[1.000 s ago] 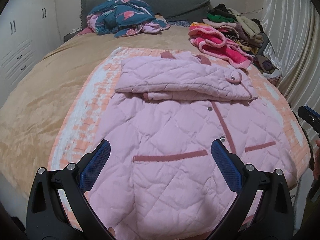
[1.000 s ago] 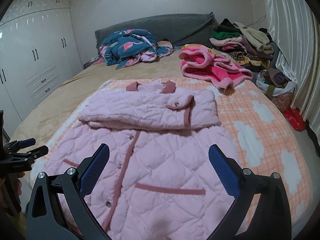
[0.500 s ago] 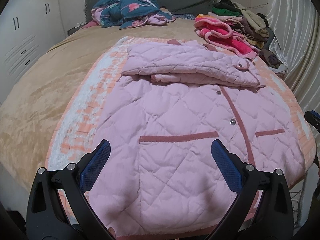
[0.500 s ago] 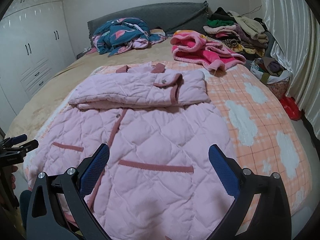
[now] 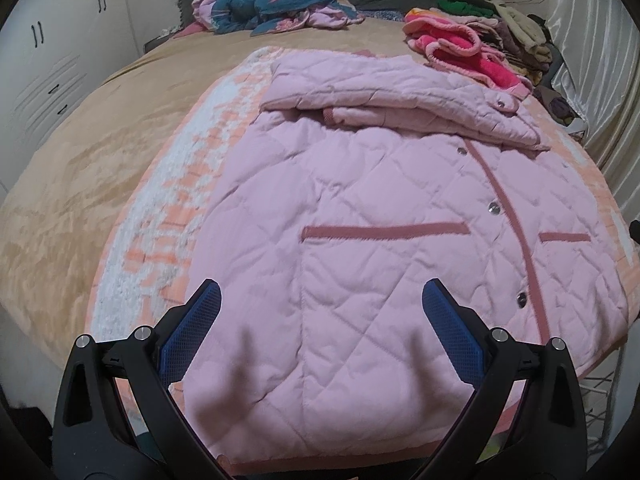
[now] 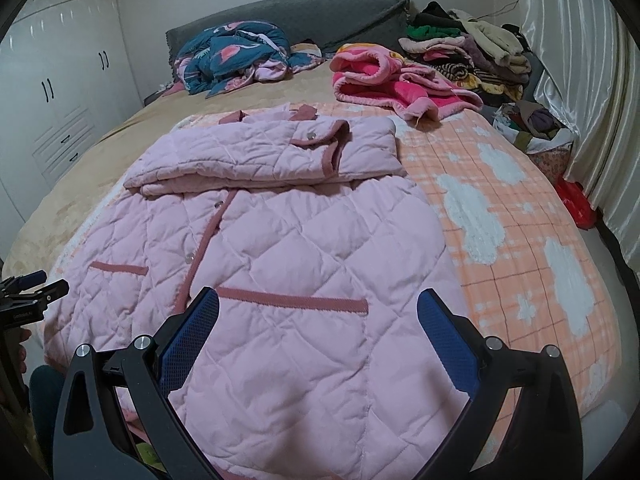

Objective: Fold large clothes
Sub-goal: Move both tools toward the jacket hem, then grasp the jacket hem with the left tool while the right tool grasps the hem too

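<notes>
Hovering both grippers, left (image 5: 320,320) and right (image 6: 318,322), over the hem of the coat (image 5: 400,220), I read jaws wide apart, holding nothing. Risk: pinching only the top layer, so the folded sleeves (image 6: 260,152) slide off.

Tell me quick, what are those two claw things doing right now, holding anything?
Left gripper: open, holding nothing, over the pink quilted jacket.
Right gripper: open, holding nothing, over the same jacket.

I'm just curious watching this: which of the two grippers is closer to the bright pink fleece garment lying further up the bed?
Right. The right gripper sits on the side where the pink fleece garment lies; the left gripper is further across the quilted coat.
</notes>
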Demonstrator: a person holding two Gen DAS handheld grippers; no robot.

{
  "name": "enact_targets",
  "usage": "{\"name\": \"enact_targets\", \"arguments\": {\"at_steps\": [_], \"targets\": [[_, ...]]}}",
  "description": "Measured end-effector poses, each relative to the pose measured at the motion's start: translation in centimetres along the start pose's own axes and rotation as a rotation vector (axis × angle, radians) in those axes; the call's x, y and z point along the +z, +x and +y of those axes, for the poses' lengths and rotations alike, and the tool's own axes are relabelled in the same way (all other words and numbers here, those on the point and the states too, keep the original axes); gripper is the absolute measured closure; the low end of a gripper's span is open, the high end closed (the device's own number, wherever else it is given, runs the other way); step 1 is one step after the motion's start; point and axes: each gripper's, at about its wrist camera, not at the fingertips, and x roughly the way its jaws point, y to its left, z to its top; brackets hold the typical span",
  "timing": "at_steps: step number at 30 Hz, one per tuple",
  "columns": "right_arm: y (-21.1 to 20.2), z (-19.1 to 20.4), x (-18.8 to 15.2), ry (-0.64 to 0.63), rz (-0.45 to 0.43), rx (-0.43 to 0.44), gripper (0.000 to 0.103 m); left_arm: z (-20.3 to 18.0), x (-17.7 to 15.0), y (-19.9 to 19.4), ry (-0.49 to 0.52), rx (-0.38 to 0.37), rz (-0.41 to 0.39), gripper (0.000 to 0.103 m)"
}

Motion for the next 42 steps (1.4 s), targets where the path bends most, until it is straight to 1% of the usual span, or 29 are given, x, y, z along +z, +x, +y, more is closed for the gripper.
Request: {"name": "enact_targets", "arguments": {"at_steps": [7,14,19,22,30,33,38,42], "targets": [[0.6,-1.2,-1.2,0.019,0.034,-0.020,0.004,1.6,-1.3,0.8,-0.022,0.023,0.027,0.008],[1.0,-2.9,-2.2,0.045,0.065,-0.047,0.004,4.2,-3.0,1.6,-0.061,0.060,0.062,0.008],[1.3,-4.4,-3.3,0.062,0.093,-0.068,0.004,5.8,-4.1,1.9,-0.091,0.068,0.086,0.008],[1.4,-5.3,-4.0,0.078,0.109,-0.077,0.004,6.5,-4.9,2.0,-0.091,0.074,0.089,0.008],[1.8,-7.5,-6.1,0.089,0.167,-0.095,0.004,7.5,-6.7,2.4,-0.110,0.048,0.112,0.008],[2.0,-8.0,-7.0,0.091,0.195,-0.088,0.004,7.7,-7.0,2.4,-0.117,0.034,0.120,0.008],[2.8,-8.1,-8.6,0.087,0.256,-0.038,0.004,7.8,-7.5,2.3,-0.137,0.012,0.132,0.008],[3.1,-8.7,-9.7,0.133,0.279,0.011,0.004,8.0,-8.2,2.3,-0.151,-0.009,0.140,0.008]]}}
